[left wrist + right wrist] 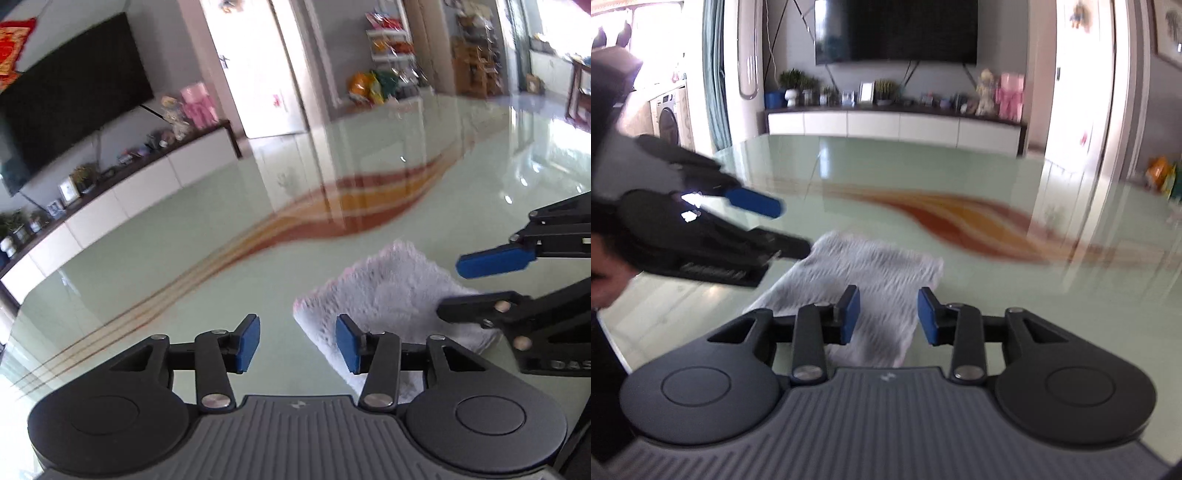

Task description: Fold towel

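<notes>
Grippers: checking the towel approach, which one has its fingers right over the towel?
The right gripper: towel shows between its fingers; the left gripper sits off its edge.

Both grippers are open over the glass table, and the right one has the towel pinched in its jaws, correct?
Not quite. The right gripper holds nothing: the right wrist view shows its jaws apart with the towel lying flat on the table beyond them. The rest stands: the left gripper is open too, as the left wrist view shows.
</notes>
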Action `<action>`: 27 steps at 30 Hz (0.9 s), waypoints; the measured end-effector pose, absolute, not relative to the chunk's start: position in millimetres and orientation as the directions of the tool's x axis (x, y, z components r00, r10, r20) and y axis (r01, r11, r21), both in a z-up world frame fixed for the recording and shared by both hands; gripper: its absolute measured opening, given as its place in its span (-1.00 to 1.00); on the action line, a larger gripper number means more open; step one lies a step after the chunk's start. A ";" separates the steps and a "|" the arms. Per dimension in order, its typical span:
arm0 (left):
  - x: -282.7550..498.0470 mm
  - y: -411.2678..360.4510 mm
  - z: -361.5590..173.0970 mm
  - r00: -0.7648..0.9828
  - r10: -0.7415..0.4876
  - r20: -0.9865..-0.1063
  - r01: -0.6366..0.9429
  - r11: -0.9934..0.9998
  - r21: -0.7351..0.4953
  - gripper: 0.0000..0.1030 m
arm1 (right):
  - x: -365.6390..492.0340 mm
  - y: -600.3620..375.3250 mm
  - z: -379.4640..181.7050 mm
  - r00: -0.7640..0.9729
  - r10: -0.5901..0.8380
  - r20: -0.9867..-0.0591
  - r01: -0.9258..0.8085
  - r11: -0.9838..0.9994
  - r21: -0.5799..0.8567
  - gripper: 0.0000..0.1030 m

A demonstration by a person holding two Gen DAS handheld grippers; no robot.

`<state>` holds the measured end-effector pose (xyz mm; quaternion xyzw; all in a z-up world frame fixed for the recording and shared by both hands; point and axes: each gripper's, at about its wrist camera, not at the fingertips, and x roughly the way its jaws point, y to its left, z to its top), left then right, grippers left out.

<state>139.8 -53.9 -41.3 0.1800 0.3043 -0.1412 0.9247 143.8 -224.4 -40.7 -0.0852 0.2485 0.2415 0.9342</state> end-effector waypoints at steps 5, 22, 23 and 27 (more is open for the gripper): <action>121.0 -61.6 -55.7 0.757 -0.108 -0.644 0.356 0.895 0.269 0.11 | 169.4 -216.9 -43.3 0.714 0.457 -0.531 -0.565 0.824 -0.051 -0.34; 99.5 -49.9 -41.0 0.767 -0.090 -0.635 0.315 0.915 0.251 0.13 | 131.7 -248.7 -31.1 0.690 0.503 -0.521 -0.539 0.837 0.094 -0.16; 95.0 -49.2 -35.1 0.768 -0.100 -0.632 0.309 0.923 0.230 0.19 | 125.4 -251.4 -28.9 0.695 0.495 -0.522 -0.528 0.844 0.097 -0.13; 86.9 -47.9 -20.6 0.749 -0.129 -0.649 0.267 0.956 0.118 0.45 | 101.3 -254.1 -13.1 0.716 0.447 -0.536 -0.465 0.878 0.112 -0.10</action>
